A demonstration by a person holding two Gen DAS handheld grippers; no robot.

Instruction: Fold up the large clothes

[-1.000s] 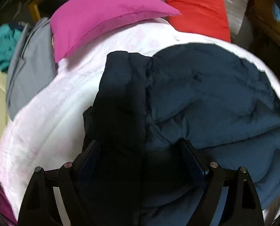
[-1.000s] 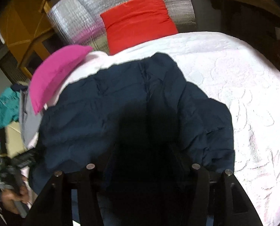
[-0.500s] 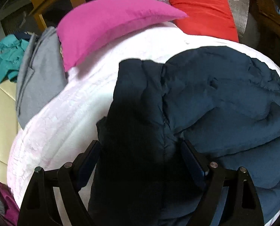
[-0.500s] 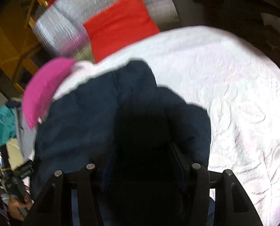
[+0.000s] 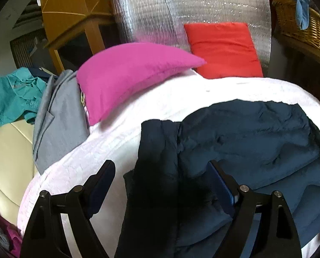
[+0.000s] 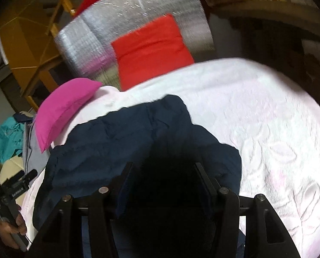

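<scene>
Navy puffer jacket [image 5: 245, 142] lies on the white quilted bedspread [image 5: 138, 116] of a bed, partly folded. In the left wrist view its long axis runs from the near edge up and away toward the pillows; a darker folded strip, probably a sleeve or front panel, lies along its left side, parallel to that axis. Far edge of the jacket stops well short of the red pillow [image 5: 222, 49]. In the right wrist view the jacket [image 6: 117, 146] narrows to a rounded end pointing up-frame toward the red pillow [image 6: 151, 51]; its left edge is near the pink pillow [image 6: 63, 109].

Left claw [image 5: 160, 185]: jaws wide apart, the left finger over bare bedspread, the right finger over the jacket; the dark strip sits between them but the pads don't press it. Right claw [image 6: 162, 180]: jaws at medium width over the near part of the jacket, dark fabric between the fingers; too dark to tell if it is gripped.

Pink pillow [image 5: 125, 77] rests on the bed's far left corner, grey garment [image 5: 56, 116] just beside it, teal cloth [image 5: 11, 96] further left. Silver foil panel [image 5: 181, 15] stands behind the pillows. In the right view a hand [image 6: 11, 230] at lower left holds the other gripper's handle.
</scene>
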